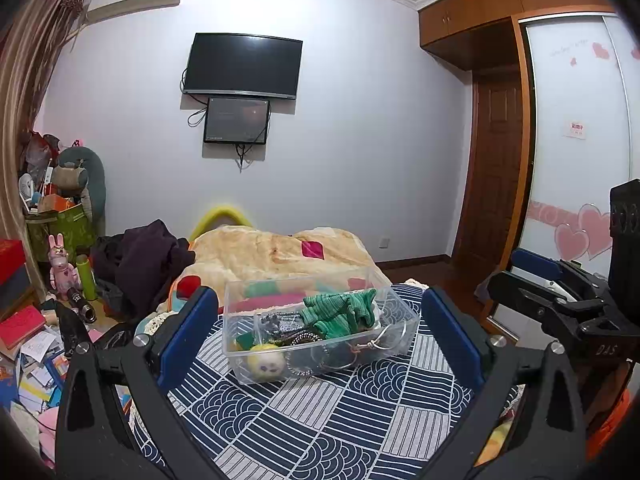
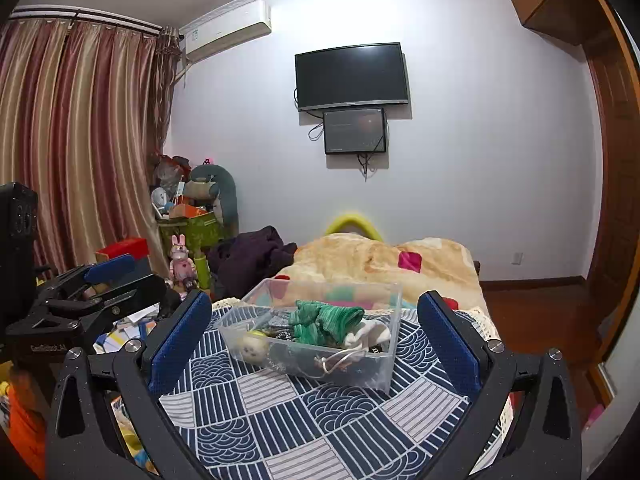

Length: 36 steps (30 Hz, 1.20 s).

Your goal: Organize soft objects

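Left wrist view shows the clear box (image 1: 320, 328) already holding green cloth (image 1: 340, 312), both the left gripper (image 1: 320, 328) and right gripper (image 2: 316, 336) wide and empty, sorting seemingly near done.

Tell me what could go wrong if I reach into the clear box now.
1. Wire rings lie among the soft items; a finger may snag them while grabbing the green knit cloth.
2. The clear plastic box sits loose on the patterned cloth and could slide.
3. Both hand-held grippers, left and right, may crowd each other.

Box (image 1: 320, 320) on cloth (image 1: 320, 420); sock (image 1: 340, 312), ball (image 1: 266, 362) inside; blanket (image 1: 280, 256) behind box.
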Available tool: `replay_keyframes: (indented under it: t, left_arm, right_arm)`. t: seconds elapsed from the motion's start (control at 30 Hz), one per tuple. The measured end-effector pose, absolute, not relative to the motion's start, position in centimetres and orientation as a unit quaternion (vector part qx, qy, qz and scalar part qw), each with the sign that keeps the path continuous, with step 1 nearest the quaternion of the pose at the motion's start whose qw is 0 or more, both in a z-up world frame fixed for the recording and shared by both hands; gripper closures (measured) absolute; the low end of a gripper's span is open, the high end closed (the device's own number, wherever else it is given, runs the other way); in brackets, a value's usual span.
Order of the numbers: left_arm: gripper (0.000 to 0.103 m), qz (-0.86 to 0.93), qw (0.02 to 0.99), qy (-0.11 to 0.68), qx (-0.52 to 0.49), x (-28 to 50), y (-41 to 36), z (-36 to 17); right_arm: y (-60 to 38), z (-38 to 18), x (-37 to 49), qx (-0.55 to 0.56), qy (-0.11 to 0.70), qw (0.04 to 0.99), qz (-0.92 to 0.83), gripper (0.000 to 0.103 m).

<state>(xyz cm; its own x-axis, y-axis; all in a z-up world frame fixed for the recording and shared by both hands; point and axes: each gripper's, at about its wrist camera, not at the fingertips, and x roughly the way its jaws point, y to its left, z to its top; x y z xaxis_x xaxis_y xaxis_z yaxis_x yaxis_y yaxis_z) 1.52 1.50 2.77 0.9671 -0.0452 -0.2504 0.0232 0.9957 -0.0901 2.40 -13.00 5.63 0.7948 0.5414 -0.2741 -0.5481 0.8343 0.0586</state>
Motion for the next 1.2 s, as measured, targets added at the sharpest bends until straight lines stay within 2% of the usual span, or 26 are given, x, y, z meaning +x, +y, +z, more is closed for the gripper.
replay_keyframes:
  t: [1.2]
  left_arm:
    - [0.0,-0.027,0.989,0.139,-0.049,1.65,1.34,2.27]
  right_arm:
    - [-12.93,5.35,1.85,-0.011,0.149,0.946,0.288,0.0]
